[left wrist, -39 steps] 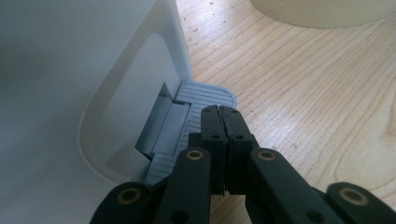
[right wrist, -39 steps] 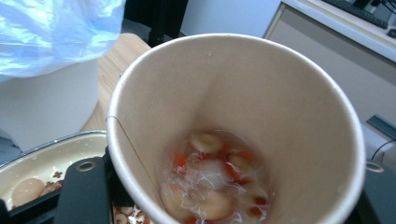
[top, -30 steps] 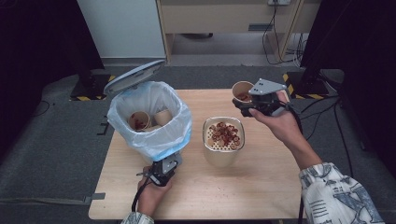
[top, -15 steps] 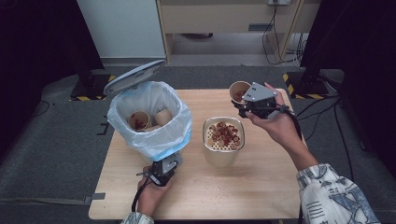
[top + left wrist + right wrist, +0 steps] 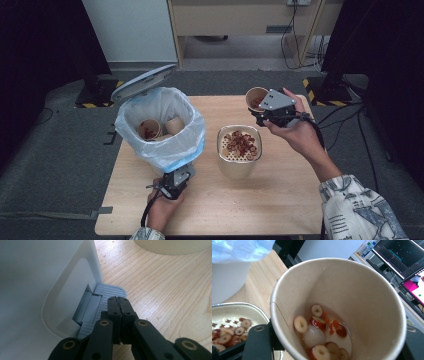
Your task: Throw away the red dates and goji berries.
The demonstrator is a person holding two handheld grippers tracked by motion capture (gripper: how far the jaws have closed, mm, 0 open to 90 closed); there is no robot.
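A paper cup [image 5: 255, 98] of red fruit slices in liquid, upper right of the high view, sits clamped in the right gripper [image 5: 265, 111] beyond the strainer bowl [image 5: 239, 150]. Lower centre, the left gripper [image 5: 117, 300], jaws pressed together, rests on the bin's pedal [image 5: 105, 293].

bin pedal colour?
Grey, ribbed pedal; clearest in the left gripper view.

Tan cup [image 5: 362, 297] holds red and cream slices [image 5: 319, 322]. Pale-blue bag [image 5: 172, 150] lines the white bin [image 5: 37, 277]; grey pedal [image 5: 107, 293]; black jaws; striped light-wood table [image 5: 280, 200].
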